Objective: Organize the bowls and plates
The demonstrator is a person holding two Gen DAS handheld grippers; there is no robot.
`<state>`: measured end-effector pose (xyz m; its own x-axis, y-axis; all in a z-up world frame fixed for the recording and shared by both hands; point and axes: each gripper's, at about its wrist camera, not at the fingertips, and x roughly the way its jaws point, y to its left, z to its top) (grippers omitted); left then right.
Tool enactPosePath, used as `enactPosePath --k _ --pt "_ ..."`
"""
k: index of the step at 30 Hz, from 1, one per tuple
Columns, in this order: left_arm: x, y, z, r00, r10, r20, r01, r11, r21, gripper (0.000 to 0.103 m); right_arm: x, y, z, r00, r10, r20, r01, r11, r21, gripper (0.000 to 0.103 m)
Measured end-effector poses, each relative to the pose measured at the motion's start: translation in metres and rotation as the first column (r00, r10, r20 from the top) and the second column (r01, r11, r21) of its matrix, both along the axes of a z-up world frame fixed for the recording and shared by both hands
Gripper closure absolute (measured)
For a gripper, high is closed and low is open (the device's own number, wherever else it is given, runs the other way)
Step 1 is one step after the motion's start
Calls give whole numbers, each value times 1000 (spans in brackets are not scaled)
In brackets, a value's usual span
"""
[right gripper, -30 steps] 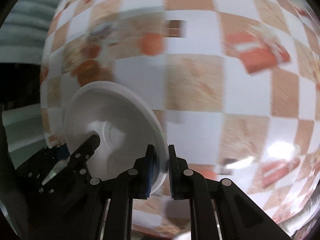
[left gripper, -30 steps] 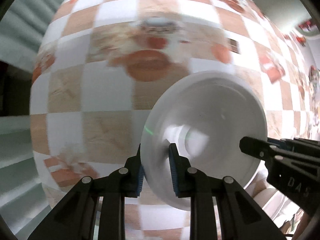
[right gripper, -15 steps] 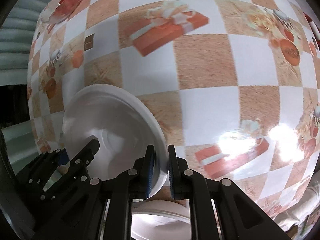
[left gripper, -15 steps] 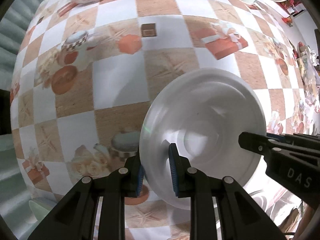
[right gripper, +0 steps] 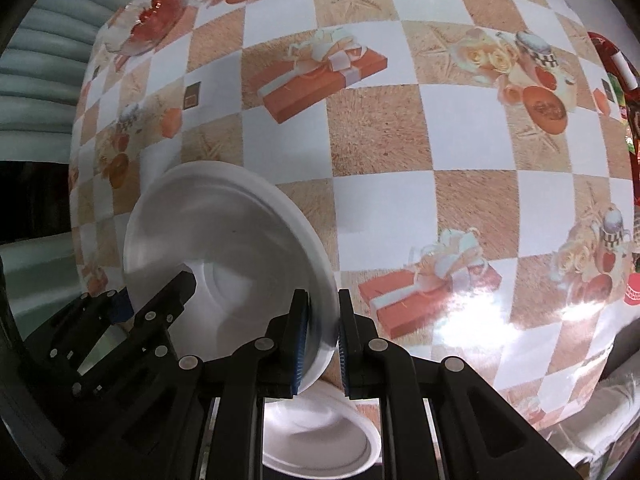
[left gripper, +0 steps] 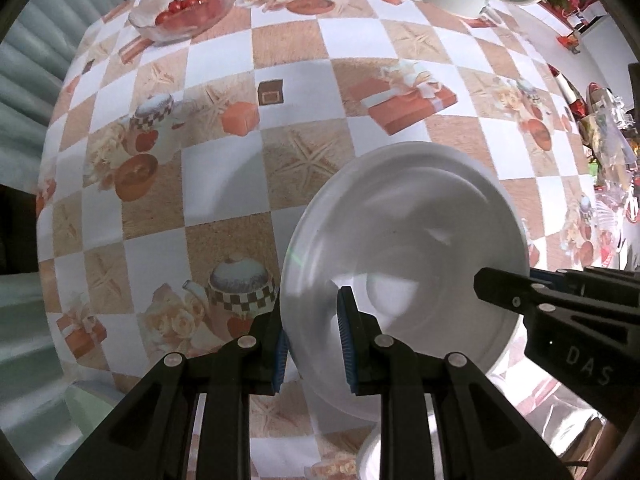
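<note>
White plate is gripped at opposite rims by left hand-held gripper and right hand-held gripper; should be kept level, lowered together.

Black angular left claw, blue ribbed pads, silver screws, seemingly "DAS" lettering.

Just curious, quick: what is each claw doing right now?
Left gripper: shut on the white plate, gripping its rim.
Right gripper: shut on the opposite rim of the same plate.
</note>
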<state>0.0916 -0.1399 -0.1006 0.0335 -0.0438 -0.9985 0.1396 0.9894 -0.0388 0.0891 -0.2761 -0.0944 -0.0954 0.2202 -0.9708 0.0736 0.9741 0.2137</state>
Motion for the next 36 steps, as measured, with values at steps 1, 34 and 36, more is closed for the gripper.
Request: enactPosePath --k 1,34,36 --pt "-1 0 5 1000 -3 7 3 1000 1 78 -2 0 4 1000 -1 4 1 1000 4 88" --pt "-113 -62 55 959 -283 -13 283 959 -17 78 -120 -38 41 993 -118 -16 117 992 -37 87" --pt "-115 -64 51 958 -285 -24 284 959 -16 78 -122 -39 38 992 -125 -20 124 991 -40 87"
